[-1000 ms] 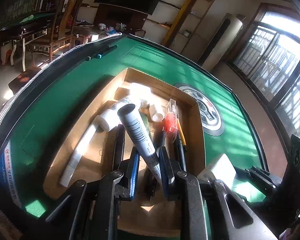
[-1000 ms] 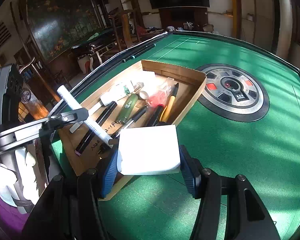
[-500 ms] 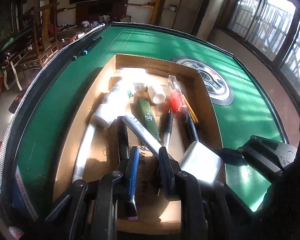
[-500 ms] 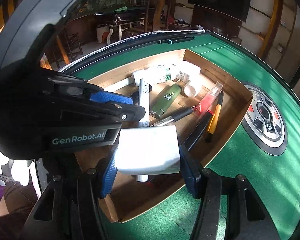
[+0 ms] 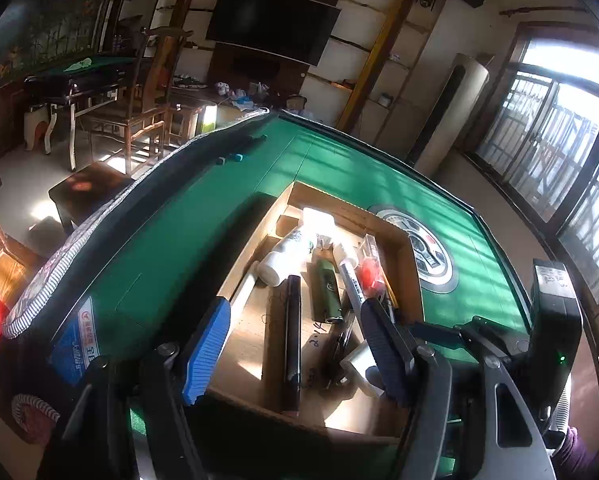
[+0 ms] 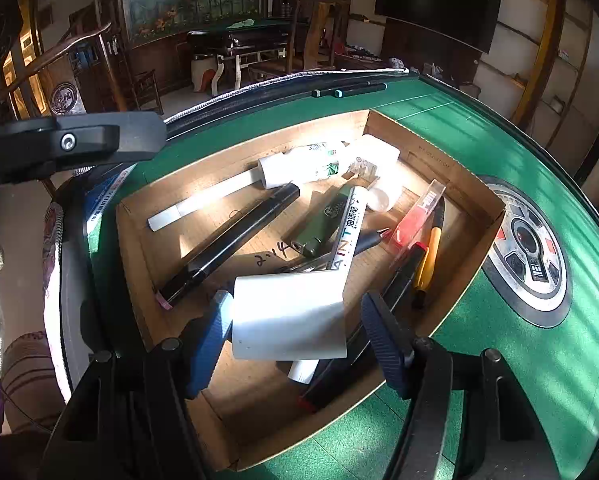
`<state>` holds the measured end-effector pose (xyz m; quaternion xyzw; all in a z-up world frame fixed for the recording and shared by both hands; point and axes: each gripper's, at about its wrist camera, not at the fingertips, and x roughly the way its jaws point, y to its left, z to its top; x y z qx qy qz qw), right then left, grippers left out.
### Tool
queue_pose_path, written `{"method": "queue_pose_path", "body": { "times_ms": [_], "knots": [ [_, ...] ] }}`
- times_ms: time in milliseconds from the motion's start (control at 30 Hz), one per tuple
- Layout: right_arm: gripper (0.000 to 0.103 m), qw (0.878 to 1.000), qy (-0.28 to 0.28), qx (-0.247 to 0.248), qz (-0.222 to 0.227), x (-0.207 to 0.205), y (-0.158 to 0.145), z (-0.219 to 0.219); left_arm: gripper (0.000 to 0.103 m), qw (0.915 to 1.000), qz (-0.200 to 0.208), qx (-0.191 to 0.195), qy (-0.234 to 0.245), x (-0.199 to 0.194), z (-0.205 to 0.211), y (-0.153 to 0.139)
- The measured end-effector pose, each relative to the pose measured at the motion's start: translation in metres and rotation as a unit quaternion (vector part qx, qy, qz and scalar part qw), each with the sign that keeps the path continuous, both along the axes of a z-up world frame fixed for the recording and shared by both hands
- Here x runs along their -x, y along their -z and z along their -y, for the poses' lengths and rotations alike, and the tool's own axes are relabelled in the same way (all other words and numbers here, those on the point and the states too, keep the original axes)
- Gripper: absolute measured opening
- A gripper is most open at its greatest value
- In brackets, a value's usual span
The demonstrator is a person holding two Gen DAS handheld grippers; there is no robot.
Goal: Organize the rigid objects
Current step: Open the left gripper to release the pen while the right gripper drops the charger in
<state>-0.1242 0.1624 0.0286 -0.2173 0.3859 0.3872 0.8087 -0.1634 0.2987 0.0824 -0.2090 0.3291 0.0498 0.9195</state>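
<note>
The left gripper hangs over the near end of the cardboard box, its jaws just sprung wide with nothing between them. The white paint marker lies loose in the box, resting across the green lighter beside the long black pen. The right gripper has just been opening too; the white block sits between its blue pads, down among the pens at the box's near end, and from here the pads look just clear of its sides, though the left one is close enough that I can't be sure. The box stands on the green felt table, near the round centre console
</note>
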Motion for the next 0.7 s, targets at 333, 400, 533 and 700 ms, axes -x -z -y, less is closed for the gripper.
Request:
{"method": "queue_pose_path", "body": {
  "times_ms": [333, 400, 533, 700],
  "knots": [
    [0.071, 0.995, 0.066, -0.077, -0.025, -0.009, -0.017, 0.047, 0.071, 0.9994, 0.002, -0.023, -0.025, 0.01, 0.009, 0.005],
    [0.071, 0.992, 0.082, -0.091, -0.032, -0.012, -0.016, 0.055, 0.071, 0.9984, 0.013, -0.046, -0.029, 0.016, 0.019, 0.001],
    [0.071, 0.982, 0.131, -0.13, -0.035, -0.008, -0.018, 0.086, 0.081, 0.9929, 0.061, -0.097, -0.033, 0.03, 0.043, -0.011],
    [0.073, 0.956, 0.221, -0.19, -0.046, -0.005, -0.013, 0.156, 0.101, 0.9787, 0.132, -0.154, -0.032, 0.043, 0.084, -0.026]
  ]
}}
